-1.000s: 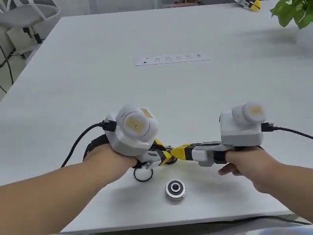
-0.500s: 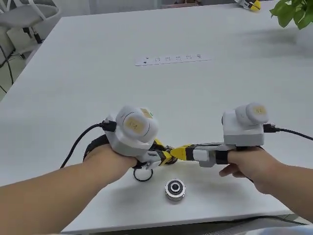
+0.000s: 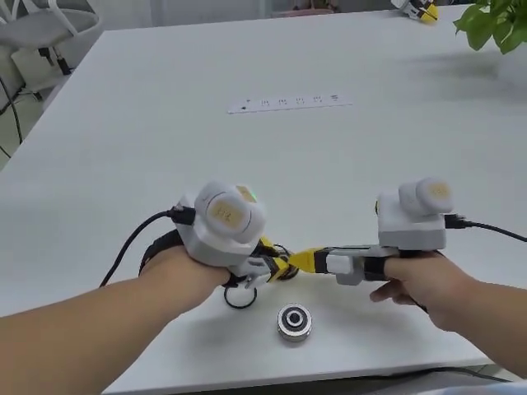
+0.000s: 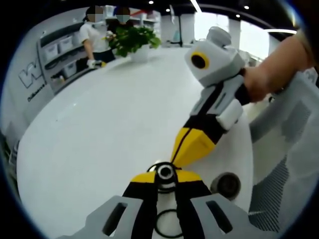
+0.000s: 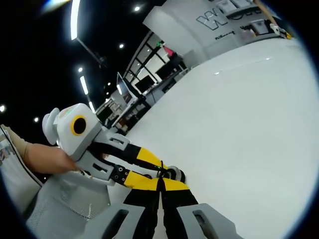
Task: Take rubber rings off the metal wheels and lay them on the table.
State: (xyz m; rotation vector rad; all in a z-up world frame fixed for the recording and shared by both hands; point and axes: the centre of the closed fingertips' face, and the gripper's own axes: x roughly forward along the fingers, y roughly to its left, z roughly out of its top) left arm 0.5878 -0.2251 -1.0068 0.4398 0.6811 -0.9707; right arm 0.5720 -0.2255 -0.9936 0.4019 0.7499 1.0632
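My left gripper (image 4: 165, 183) is shut on a small metal wheel (image 4: 165, 172) just above the white table (image 3: 165, 140). My right gripper (image 5: 160, 181) comes in from the right with its yellow jaws shut and its tips against that wheel (image 5: 175, 174). Whether the tips pinch a rubber ring I cannot make out. In the head view the two grippers meet tip to tip, left gripper (image 3: 273, 265) facing right gripper (image 3: 291, 262). A loose black rubber ring (image 3: 240, 297) lies under the left gripper. A second metal wheel (image 3: 294, 321) lies flat near the front edge, seen too as the wheel (image 4: 227, 184).
A white power strip (image 3: 290, 101) lies mid-table. A potted plant (image 3: 494, 20) stands at the far right corner. A black cable (image 3: 132, 240) trails left from the left gripper. The table's front edge runs just below the loose wheel. People stand by the shelves (image 4: 94, 40).
The right gripper has drawn slightly to the right and down. The left gripper with its wheel, the loose ring and the loose wheel stay put.
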